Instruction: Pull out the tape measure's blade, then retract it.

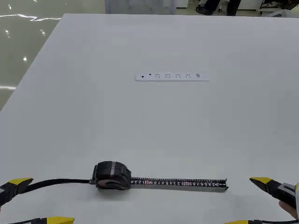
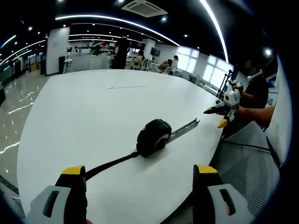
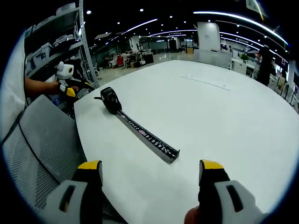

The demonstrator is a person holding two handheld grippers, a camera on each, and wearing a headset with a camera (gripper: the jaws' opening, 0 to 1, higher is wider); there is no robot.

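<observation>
A black tape measure [image 1: 112, 175] lies on the white table [image 1: 154, 116] near its front edge, with its blade [image 1: 180, 183] pulled out to the right and a black strap [image 1: 60, 182] trailing left. My left gripper [image 1: 35, 200] stands open at the left, behind the strap end, holding nothing. My right gripper [image 1: 261, 200] stands open at the right, a short way past the blade tip. The left gripper view shows the case [image 2: 153, 136] ahead of my open left gripper [image 2: 138, 175]. Ahead of my open right gripper [image 3: 147, 168] the blade [image 3: 147, 135] runs toward me from the case [image 3: 110, 99].
A white power strip [image 1: 171, 76] lies flat across the middle of the table, well beyond the tape. The table's left edge [image 1: 32, 65] borders a shiny floor. People and desks stand far off in the room.
</observation>
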